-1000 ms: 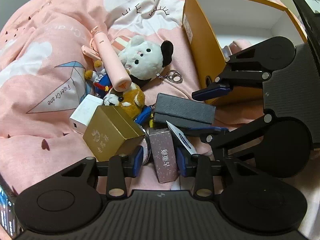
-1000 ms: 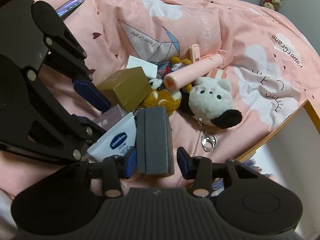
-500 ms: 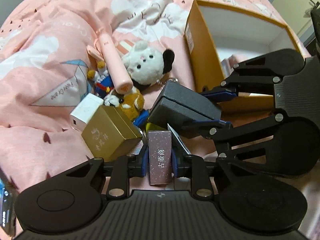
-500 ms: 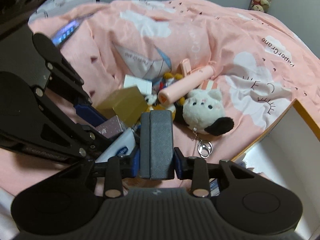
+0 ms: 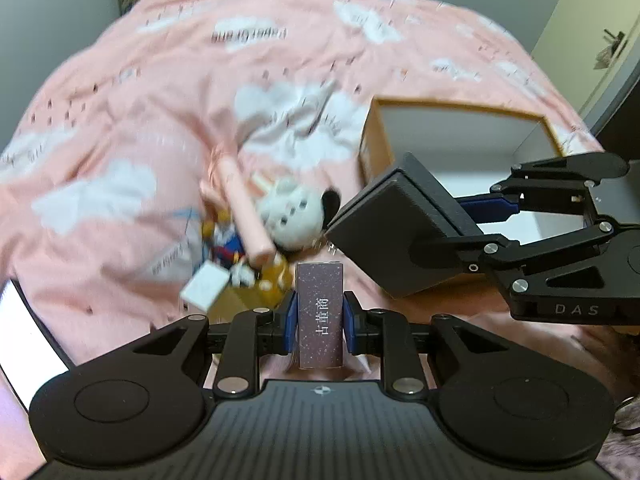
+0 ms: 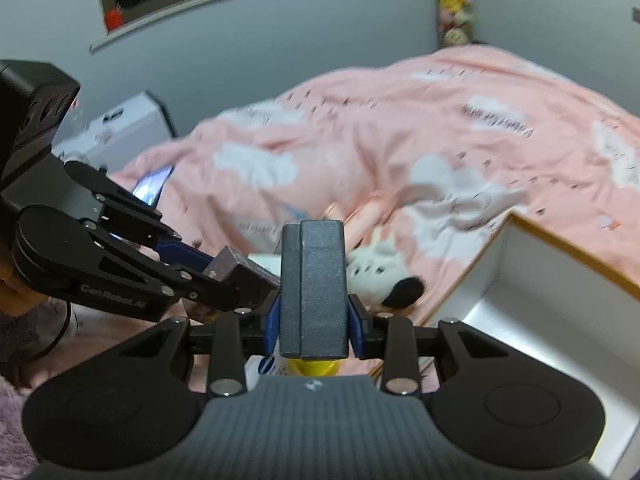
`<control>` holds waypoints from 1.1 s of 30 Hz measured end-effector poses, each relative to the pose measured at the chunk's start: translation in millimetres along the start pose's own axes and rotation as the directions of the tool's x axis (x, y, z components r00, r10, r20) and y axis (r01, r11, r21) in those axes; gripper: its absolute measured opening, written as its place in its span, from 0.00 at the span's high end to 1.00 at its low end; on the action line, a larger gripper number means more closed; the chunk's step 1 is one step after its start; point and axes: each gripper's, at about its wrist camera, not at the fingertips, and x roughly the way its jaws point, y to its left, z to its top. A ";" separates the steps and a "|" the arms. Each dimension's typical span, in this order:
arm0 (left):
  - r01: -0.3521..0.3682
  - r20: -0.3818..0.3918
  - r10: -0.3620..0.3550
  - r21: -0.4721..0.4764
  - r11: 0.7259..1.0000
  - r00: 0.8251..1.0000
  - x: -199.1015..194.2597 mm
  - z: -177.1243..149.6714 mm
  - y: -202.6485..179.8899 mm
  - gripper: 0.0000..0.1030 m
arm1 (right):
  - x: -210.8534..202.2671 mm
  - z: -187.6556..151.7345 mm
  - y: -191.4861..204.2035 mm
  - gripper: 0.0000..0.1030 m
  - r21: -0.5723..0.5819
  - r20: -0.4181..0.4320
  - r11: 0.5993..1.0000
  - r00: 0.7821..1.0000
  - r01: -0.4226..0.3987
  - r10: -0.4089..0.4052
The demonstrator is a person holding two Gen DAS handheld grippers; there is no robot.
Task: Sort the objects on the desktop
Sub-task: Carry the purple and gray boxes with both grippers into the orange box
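Observation:
My left gripper (image 5: 319, 322) is shut on a small purple box (image 5: 320, 312) with white characters and holds it above the bed. My right gripper (image 6: 314, 322) is shut on a dark grey case (image 6: 313, 284), also lifted. In the left wrist view the grey case (image 5: 396, 232) hangs in the right gripper in front of the orange box (image 5: 370, 152). In the right wrist view the purple box (image 6: 226, 266) shows in the left gripper at the left. The orange box's white inside (image 6: 532, 280) is at the right.
On the pink bedspread (image 5: 160, 92) lie a white plush toy (image 5: 294, 214), a pink tube (image 5: 244, 208), a small figure (image 5: 228, 244), a white box (image 5: 206, 288) and a gold box (image 5: 236, 306). A phone (image 6: 152, 182) lies on the bed.
Both grippers have lifted their objects up off the pile and the views have tilted up toward the room. The heap of toys is now farther away.

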 end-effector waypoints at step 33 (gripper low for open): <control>0.239 -0.109 -0.229 0.096 0.966 0.967 103.4 67.6 -132.8 0.75 | -51.4 -87.2 -132.6 0.65 0.500 -0.111 0.790 0.931 0.354 -0.347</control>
